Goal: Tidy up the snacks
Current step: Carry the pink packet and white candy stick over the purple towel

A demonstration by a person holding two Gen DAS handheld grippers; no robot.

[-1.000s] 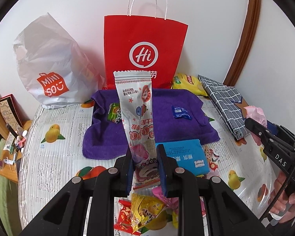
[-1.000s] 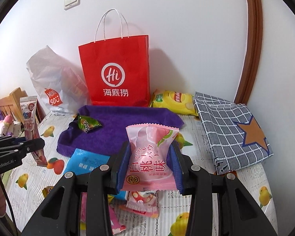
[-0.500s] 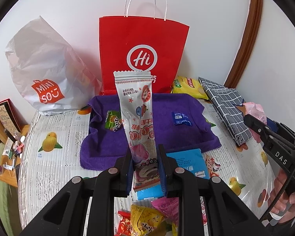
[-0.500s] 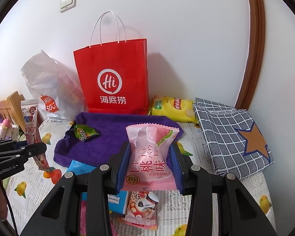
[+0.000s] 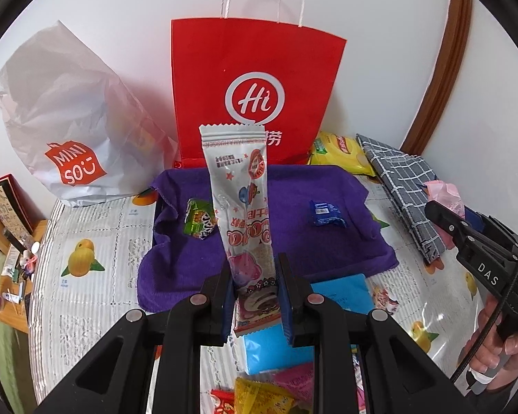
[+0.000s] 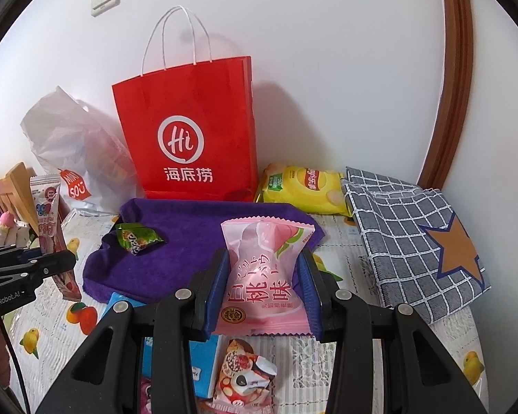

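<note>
Our left hand-held gripper point(image 5: 253, 296) pinches a tall silver-and-pink plastic snack stick packet point(image 5: 243, 207), upright above the purple towel point(image 5: 345, 241). Our right hand-held gripper point(image 6: 264, 293) clamps a puffy pink peach-flavour snack pouch point(image 6: 264, 272) near that towel's front edge, where a small green candy wrapper point(image 6: 138, 238) lies.

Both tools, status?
Left tool shut on long silver packet. Right tool shut on pink peach packet. Both above purple towel; nothing blocking.
</note>
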